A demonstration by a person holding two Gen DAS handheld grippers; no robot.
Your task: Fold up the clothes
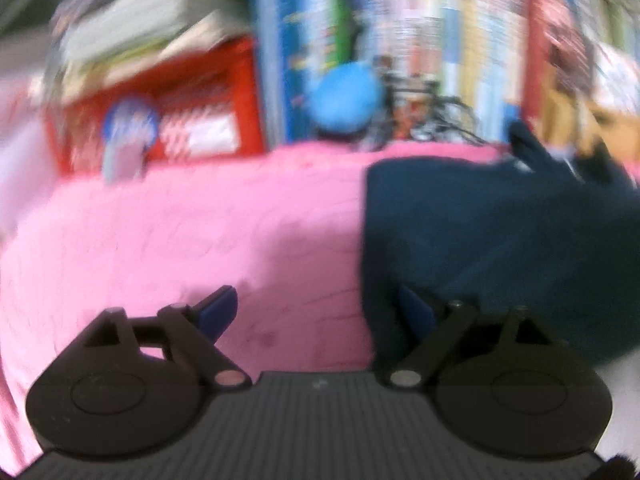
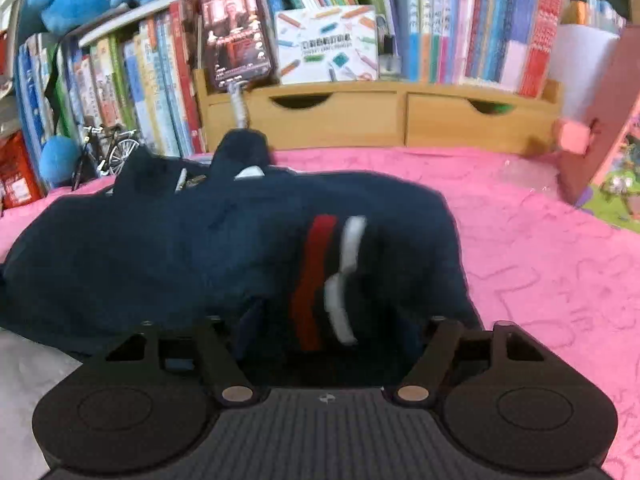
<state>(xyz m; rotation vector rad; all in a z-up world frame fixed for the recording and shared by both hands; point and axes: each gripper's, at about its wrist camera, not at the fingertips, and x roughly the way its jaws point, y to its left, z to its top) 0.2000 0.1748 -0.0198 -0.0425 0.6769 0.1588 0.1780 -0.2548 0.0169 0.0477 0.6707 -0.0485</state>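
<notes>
A navy garment point(image 2: 224, 248) with red and white stripes lies bunched on the pink cover point(image 2: 540, 240). The right gripper point(image 2: 332, 332) fingers straddle the cloth; whether they pinch it I cannot tell. The left gripper point(image 1: 316, 312) fingers are spread, holding nothing.

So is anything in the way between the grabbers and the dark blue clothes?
No, nothing visible blocks them. The left gripper hangs open over the pink cloth, right at the edge of the navy garment. The right gripper already has the garment's red and white stripes between its fingers.
</notes>
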